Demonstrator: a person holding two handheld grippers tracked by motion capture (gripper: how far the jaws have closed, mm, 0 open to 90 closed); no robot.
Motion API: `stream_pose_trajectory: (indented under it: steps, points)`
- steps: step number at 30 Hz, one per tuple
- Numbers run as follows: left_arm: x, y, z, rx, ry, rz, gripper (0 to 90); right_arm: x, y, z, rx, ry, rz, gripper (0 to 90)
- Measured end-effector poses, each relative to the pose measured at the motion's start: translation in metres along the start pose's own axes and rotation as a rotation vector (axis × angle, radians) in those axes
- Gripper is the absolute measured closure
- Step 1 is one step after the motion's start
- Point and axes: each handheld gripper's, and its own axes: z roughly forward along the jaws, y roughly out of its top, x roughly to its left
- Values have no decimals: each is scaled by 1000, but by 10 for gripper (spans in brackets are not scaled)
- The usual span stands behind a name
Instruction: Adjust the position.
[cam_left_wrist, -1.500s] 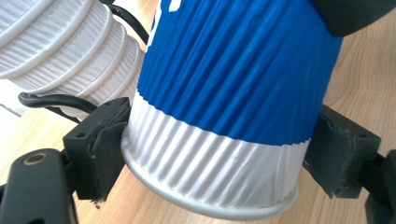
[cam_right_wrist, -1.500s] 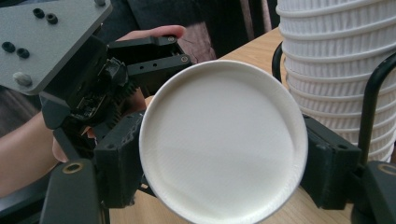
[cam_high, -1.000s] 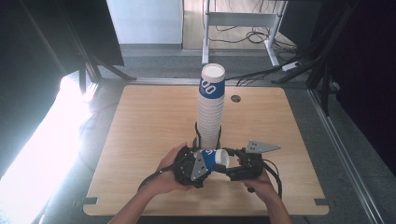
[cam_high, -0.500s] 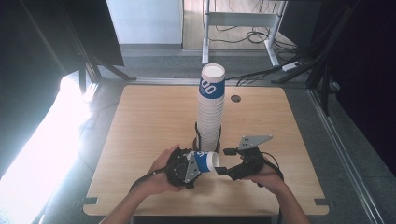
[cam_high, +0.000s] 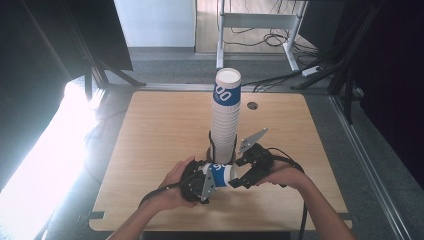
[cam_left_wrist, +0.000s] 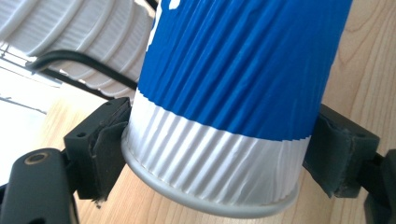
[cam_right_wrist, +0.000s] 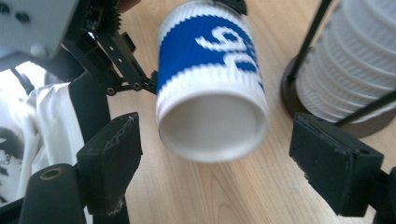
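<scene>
While the tall stack of cups (cam_high: 225, 116) stands upright in its wire holder (cam_high: 216, 145) near the middle of the table (cam_high: 150, 130), one blue-and-white paper cup (cam_high: 221, 174) is out of it and lies on its side in the air just in front of the holder's base. Judged from this, pulling a single cup free looks done; whatever comes after, setting it down or placing it somewhere, is not yet done.

Left gripper (cam_high: 202, 184): pads pinch the cup near one end, one on each side of the ribbed wall, as the left gripper view shows (cam_left_wrist: 224, 140). Grip looks firm; the wall is not visibly crushed. The left hand (cam_high: 172, 187) sits low, close to the near edge of the table, with the gripper pointing across toward the right hand.

Right gripper (cam_high: 239, 180): jaws spread wide and have just been opening. In the right gripper view the cup's other, round end (cam_right_wrist: 212, 126) faces the camera between the two pads with a clear gap on either side, so nothing is held. The right hand (cam_high: 282, 175) comes in from the right, gripper aimed at the cup, its grey plate (cam_high: 252, 139) tipped up beside the stack.

The cup hangs on the left gripper alone.
</scene>
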Motion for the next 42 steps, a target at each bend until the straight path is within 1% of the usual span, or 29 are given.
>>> stream_pose_trajectory:
  steps: [2, 3, 4, 5, 6, 7, 8, 9, 10, 12, 14, 17, 20, 24, 30, 31, 32, 33, 34, 35, 36, 38, 39, 40, 41, 42]
  points:
    - [-3, 2, 2, 6, 3, 16, 160, -1, 3, 4, 17, 16, -12, 164]
    - [-4, 3, 2, 7, 3, 23, 160, -2, 4, 6, 31, 25, -8, 163]
    - [-5, 4, 3, 10, 4, 28, 160, -3, 5, 10, 63, 36, -6, 159]
    - [-6, 5, 3, 8, 4, 33, 160, -3, 5, 10, 63, 36, -6, 159]
    - [-6, 6, 3, 14, 3, 47, 160, -3, 6, 13, 79, 39, -10, 156]
    - [-7, 7, 4, 8, 2, 47, 160, -4, 7, 16, 94, 46, -23, 156]
    - [-7, 8, 4, 19, 6, 68, 160, -4, 8, 18, 101, 52, -22, 157]
    - [-9, 9, 4, 20, 7, 76, 160, -4, 9, 20, 110, 56, -23, 159]
    - [-9, 10, 3, 29, 18, 98, 160, -5, 10, 23, 125, 58, -24, 163]
    - [-10, 12, 2, 28, 23, 109, 160, -5, 10, 30, 168, 60, -24, 177]
    - [-10, 13, 2, 14, 27, 109, 160, -5, 10, 32, 174, 60, -27, 185]
    - [-11, 14, 2, 20, 31, 122, 160, -6, 9, 36, 179, 61, -27, 229]
    - [-12, 13, 4, 28, 32, 127, 157, -6, 7, 37, 182, 58, -26, 241]
    - [-12, 13, 5, 29, 29, 114, 149, -8, 5, 37, 165, 56, -30, 255]
    - [-11, 15, 8, 30, 35, 98, 123, -9, 1, 35, 130, 43, -32, 264]
    - [-11, 15, 8, 30, 39, 91, 114, -8, 0, 35, 127, 40, -31, 265]
    - [-10, 15, 8, 36, 36, 83, 80, -8, -1, 32, 118, 32, -28, 266]
    - [-9, 14, 8, 30, 35, 63, 64, -8, -2, 31, 104, 29, -29, 266]
    - [-9, 14, 8, 30, 35, 63, 57, -8, -2, 31, 104, 29, -29, 266]
    - [-9, 13, 8, 22, 38, 47, 57, -8, -3, 29, 96, 20, -26, 266]
    - [-7, 11, 7, 21, 32, 38, 53, -9, -4, 28, 84, 18, -24, 267]
    - [-3, 8, 4, 7, 32, -3, 53, -9, -6, 23, 42, 8, -22, 267]
    - [-2, 7, 3, 3, 34, -16, 54, -9, -8, 21, 22, 1, -15, 267]
    - [1, 4, 1, -9, 28, -45, 55, -10, -11, 17, -17, -9, 0, 268]
    - [2, 3, 0, -18, 23, -62, 55, -10, -11, 17, -17, -9, 0, 268]
    - [4, 1, -3, -29, 22, -94, 55, -10, -12, 16, -36, -16, 1, 268]
